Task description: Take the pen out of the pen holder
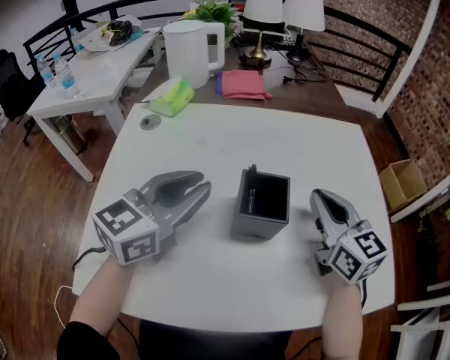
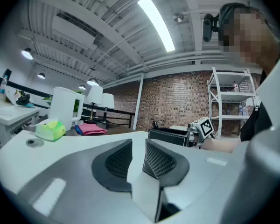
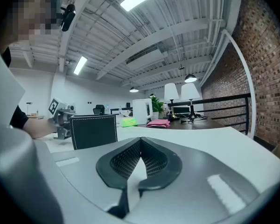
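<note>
A dark square pen holder (image 1: 262, 205) stands in the middle of the white table (image 1: 285, 145). A thin dark pen (image 1: 252, 180) leans in its left side, with the tip above the rim. My left gripper (image 1: 197, 189) lies level on the table to the holder's left, its jaws a little apart with nothing between them. The left gripper view shows the holder (image 2: 170, 136) ahead and to the right of the gripper (image 2: 137, 142). My right gripper (image 1: 319, 198) rests to the holder's right, its tips touching. In the right gripper view the holder (image 3: 94, 131) stands left of the gripper (image 3: 140, 139).
A white jug (image 1: 196, 51), a pink cloth (image 1: 242, 83), a green tissue pack (image 1: 172, 97) and two lamps (image 1: 264, 10) stand beyond the table's far edge. A second white table (image 1: 97, 70) with bottles is at the far left. A cardboard box (image 1: 402, 182) sits on the floor at right.
</note>
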`<state>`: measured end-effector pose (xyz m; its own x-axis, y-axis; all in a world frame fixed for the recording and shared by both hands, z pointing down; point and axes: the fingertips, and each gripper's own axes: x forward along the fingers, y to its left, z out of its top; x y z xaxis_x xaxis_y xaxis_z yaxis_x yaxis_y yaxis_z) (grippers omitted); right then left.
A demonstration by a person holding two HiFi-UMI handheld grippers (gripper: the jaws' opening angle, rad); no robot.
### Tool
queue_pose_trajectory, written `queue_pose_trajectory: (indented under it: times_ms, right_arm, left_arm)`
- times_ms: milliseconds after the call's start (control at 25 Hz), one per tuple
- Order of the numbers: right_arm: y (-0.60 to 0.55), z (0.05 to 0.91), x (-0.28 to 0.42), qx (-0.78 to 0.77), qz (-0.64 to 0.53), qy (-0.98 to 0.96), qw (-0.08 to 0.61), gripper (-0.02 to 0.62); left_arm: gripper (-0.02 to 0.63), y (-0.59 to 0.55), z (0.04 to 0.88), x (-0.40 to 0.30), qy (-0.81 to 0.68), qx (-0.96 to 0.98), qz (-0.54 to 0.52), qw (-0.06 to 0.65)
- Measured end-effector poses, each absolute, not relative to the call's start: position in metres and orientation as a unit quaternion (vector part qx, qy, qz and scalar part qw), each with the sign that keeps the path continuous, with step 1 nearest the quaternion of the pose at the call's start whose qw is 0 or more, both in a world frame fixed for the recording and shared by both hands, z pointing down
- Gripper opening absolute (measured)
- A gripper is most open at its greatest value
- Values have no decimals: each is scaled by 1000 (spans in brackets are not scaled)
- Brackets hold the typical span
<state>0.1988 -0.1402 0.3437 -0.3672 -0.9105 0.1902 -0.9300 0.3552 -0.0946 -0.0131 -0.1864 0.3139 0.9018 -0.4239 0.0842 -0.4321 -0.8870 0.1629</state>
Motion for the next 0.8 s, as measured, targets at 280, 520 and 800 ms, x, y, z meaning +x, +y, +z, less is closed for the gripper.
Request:
queue_pose_trajectory:
  times_ms: [280, 520, 800]
  right_arm:
    - [-137, 345, 197, 558, 93, -823, 55, 14]
    - [-138, 346, 195, 555, 95, -825, 56, 14]
    - [-138, 348, 192, 548, 102, -828, 64, 14]
  left_arm:
    - [85, -176, 267, 22, -148, 986, 1, 77]
    - [124, -180, 263, 63, -113, 991, 31, 65]
    - [141, -177, 283, 92, -87, 991, 91, 54]
